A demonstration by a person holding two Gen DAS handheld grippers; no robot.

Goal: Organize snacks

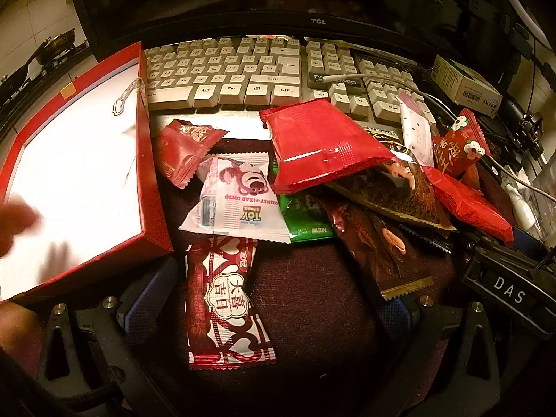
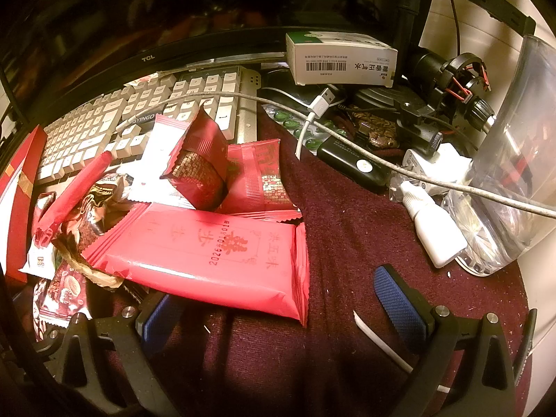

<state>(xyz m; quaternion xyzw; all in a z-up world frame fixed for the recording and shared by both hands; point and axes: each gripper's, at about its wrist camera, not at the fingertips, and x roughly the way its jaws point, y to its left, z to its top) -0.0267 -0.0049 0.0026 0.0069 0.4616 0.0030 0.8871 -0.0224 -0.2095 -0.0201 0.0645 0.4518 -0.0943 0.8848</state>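
Left claw (image 1: 274, 309): jaws spread wide, nothing between them, low over the dark maroon cloth (image 1: 312, 312) that covers the table. A red-and-white heart-patterned bar (image 1: 222, 299) lies lengthwise in the gap between the blue pads, touching neither as far as can be told.

Beyond it, the snack pile. A white Toy Story pack (image 1: 239, 198) with a pink bear sits on the bar's far end. A small dark-red pouch (image 1: 184, 149) lies just left of it, beside the wall of the red box (image 1: 149, 173). The box is open, white inside, holding no snacks in view. A blurred hand (image 1: 17, 222) shows at its left edge. A large red wrapper (image 1: 319, 142) rests tilted on top of the heap, its far end over the keyboard (image 1: 222, 69) edge. Under it are a green pack (image 1: 305, 219), a brown chocolate bar (image 1: 385, 246) and a brown-printed bag (image 1: 389, 184).

Right claw (image 2: 281, 299): jaws also apart, gripping nothing. A long pink-red pack (image 2: 208, 253) lies across the cloth just ahead, its near edge close to the left pad (image 2: 160, 316); contact cannot be told. An upright dark-red pouch (image 2: 201, 163) leans behind it, against another red pack (image 2: 260, 173).

Clutter at right: white medicine box (image 2: 340, 59), USB cable (image 2: 312, 118), clear plastic container (image 2: 514, 160), small white bottle (image 2: 434, 229).
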